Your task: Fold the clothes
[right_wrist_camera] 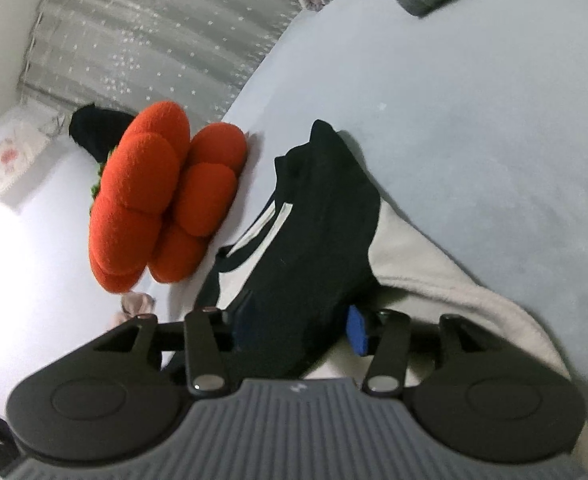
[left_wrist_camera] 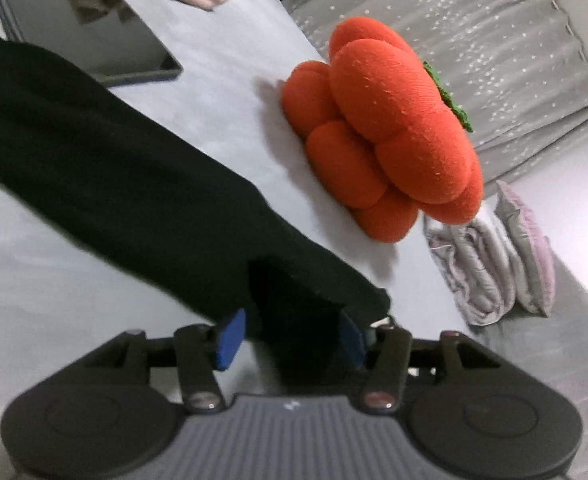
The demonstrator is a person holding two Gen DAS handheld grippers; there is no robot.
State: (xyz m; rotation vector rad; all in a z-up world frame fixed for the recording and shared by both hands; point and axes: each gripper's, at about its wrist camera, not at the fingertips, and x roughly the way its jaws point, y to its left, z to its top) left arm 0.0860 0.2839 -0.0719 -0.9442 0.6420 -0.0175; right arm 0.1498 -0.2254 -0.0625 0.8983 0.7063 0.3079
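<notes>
1. Blue pads of the left gripper [left_wrist_camera: 290, 338] stand apart with a fold of the black garment [left_wrist_camera: 134, 184] bunched between them; whether they press it I cannot tell. The cloth stretches away across the grey bed [left_wrist_camera: 222, 64], apparently laid out for folding, past the orange pumpkin cushion [left_wrist_camera: 390, 128]. The gripper tilts downward.

2. Right gripper [right_wrist_camera: 298, 330], likewise angled down and half spread, has the same garment's end between its pads, over a cream cloth [right_wrist_camera: 434, 276]; grip uncertain.
</notes>
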